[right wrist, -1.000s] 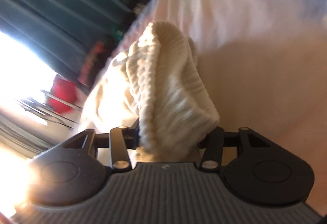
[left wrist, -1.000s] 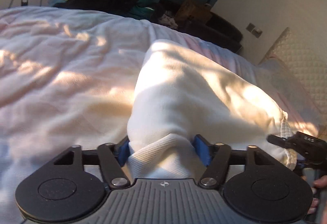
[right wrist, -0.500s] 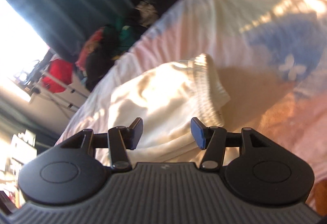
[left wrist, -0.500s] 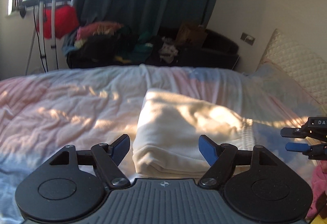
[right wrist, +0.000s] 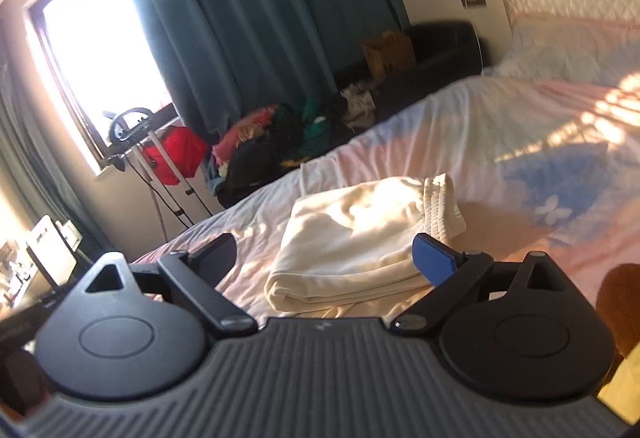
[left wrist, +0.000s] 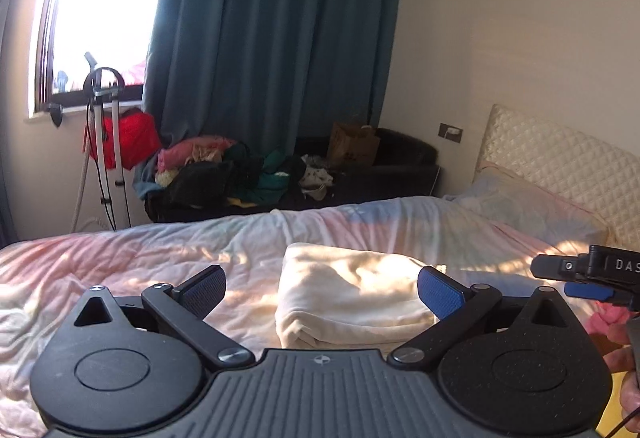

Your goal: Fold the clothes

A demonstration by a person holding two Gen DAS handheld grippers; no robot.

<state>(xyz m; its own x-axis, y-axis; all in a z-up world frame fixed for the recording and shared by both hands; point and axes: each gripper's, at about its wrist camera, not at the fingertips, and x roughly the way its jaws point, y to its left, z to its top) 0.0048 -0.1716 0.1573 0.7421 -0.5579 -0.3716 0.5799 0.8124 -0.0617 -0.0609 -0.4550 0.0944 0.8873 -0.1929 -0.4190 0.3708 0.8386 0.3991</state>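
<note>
A cream garment point(left wrist: 352, 294) lies folded into a flat rectangle on the pink and blue bedspread point(left wrist: 120, 270). It also shows in the right wrist view point(right wrist: 360, 238), with its ribbed hem at the right end. My left gripper point(left wrist: 322, 286) is open and empty, held above the bed just short of the garment's near edge. My right gripper point(right wrist: 324, 256) is open and empty, also short of the garment. The right gripper's tip shows at the right edge of the left wrist view point(left wrist: 580, 274).
A pile of clothes point(left wrist: 224, 174) lies on a dark sofa point(left wrist: 400, 166) beyond the bed, below teal curtains point(left wrist: 272, 38). A stand with a red bag point(left wrist: 120, 142) is by the window. A pillow point(left wrist: 532, 206) and quilted headboard point(left wrist: 560, 158) are at right.
Both grippers let go of the cream garment, opened wide and drew back and up. The garment now lies folded on the bed.
</note>
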